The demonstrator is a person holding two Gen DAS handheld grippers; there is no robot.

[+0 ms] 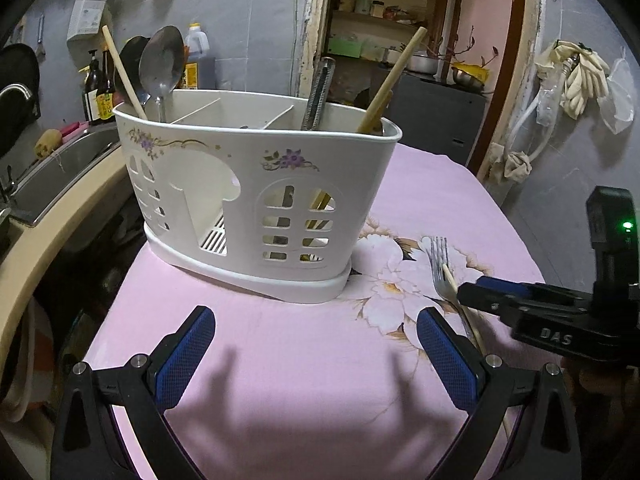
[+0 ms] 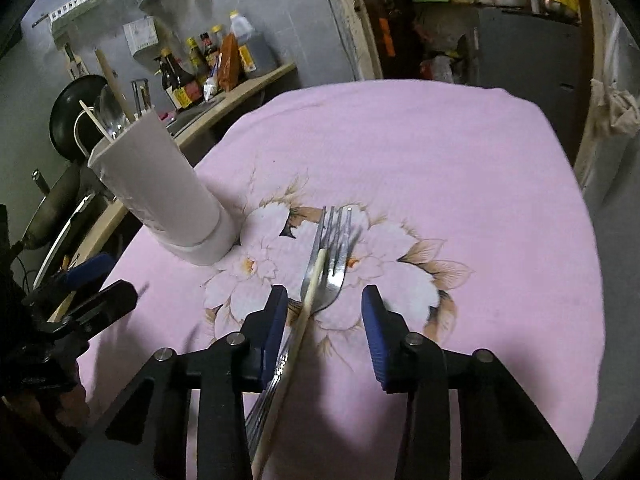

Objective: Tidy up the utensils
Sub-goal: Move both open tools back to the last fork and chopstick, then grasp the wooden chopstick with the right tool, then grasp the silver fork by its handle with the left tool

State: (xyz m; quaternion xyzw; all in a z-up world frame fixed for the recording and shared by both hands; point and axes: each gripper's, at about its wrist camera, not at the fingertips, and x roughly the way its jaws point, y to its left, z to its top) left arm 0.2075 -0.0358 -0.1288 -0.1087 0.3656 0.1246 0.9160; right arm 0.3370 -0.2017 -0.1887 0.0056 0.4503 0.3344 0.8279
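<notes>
Pink floral tablecloth (image 2: 440, 152), with fork (image 2: 332, 256) and chopstick (image 2: 308, 304) lying crossed between wide-open, empty right gripper (image 2: 325, 312), holder (image 1: 256, 184) far left for sorting, left gripper (image 1: 316, 340) open, empty.

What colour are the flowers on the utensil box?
Purple flowers on the white utensil box, best in the left wrist view.

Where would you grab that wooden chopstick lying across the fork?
Grip the chopstick mid-shaft, just behind the fork head, coming from above with the right tool. It rests raised on the fork, and the open fingers already straddle it crosswise.
</notes>
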